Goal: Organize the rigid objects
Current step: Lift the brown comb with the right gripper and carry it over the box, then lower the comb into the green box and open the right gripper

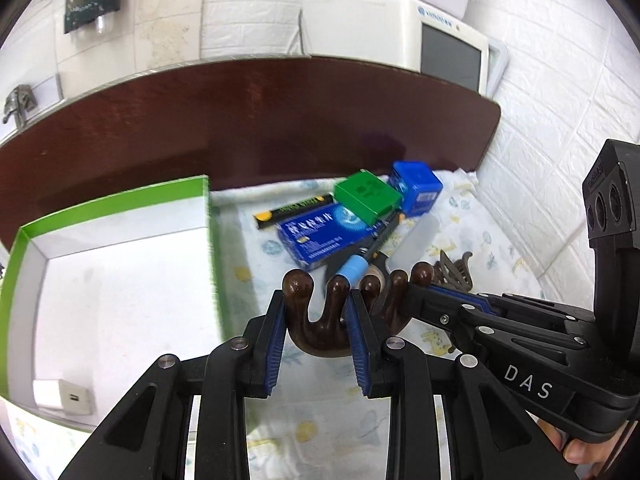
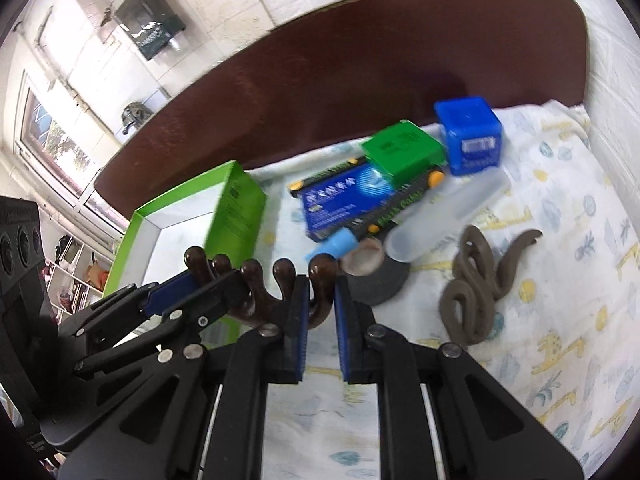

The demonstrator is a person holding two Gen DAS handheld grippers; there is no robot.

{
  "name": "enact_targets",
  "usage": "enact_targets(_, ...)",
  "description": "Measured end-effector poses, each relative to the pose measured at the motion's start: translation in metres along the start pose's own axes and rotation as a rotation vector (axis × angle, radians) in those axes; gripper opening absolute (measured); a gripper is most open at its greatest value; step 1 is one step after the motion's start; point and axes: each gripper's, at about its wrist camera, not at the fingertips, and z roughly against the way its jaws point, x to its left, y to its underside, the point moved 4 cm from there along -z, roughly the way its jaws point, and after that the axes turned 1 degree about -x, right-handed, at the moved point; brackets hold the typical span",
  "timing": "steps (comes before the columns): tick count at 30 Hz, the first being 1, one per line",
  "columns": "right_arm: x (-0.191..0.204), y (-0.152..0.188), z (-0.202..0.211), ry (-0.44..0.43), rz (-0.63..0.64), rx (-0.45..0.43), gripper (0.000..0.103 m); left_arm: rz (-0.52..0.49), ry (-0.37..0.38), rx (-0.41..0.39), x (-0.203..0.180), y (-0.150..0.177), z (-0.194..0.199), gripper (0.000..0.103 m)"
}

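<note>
So both grippers have a hold of the same thing here: a dark brown wooden rack with knobbed prongs (image 1: 320,332). The left gripper (image 1: 316,320) is clamped across its left U-shaped bend, low centre of the left wrist view, and the right gripper (image 2: 322,300) is pinched tight on the rightmost prong, centre of the right wrist view. The rack looks to be off the patterned cloth (image 2: 560,320), just right of the open green box (image 1: 120,280), which fills the left of the frame.

What could go sideways: two hands on one stiff piece means any mismatch in how they travel twists it, and those glossy rounded prongs look like they'd slide out of the pads. The right grip is only on one thin prong, so that's probably the one to let go first. Also the box wall sits close, and clipping it would shove the box. The pile just behind (blue carton (image 1: 320,236), tape roll (image 2: 380,280)) could get knocked too.
</note>
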Motion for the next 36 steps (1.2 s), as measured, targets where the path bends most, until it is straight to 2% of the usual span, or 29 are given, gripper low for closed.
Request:
enact_targets(8, 0.064, -0.008, -0.008, -0.066, 0.112, -0.004, 0.014, 0.072, -0.064, -0.073, 0.057, 0.003, 0.045, 0.029)
enact_targets(18, 0.132, 0.008, -0.047, -0.126, 0.203, 0.081, 0.014, 0.182, -0.126, -0.059, 0.126, 0.033, 0.060, 0.029)
enact_targets(28, 0.158, 0.028, -0.080, -0.118, 0.236, 0.173, 0.014, 0.247, -0.139, -0.005, 0.162, 0.057, 0.048, 0.029)
enact_targets(36, 0.165, 0.040, -0.096, -0.104, 0.230, 0.232, 0.014, 0.250, -0.171, 0.022, 0.170, 0.067, 0.044, 0.029)
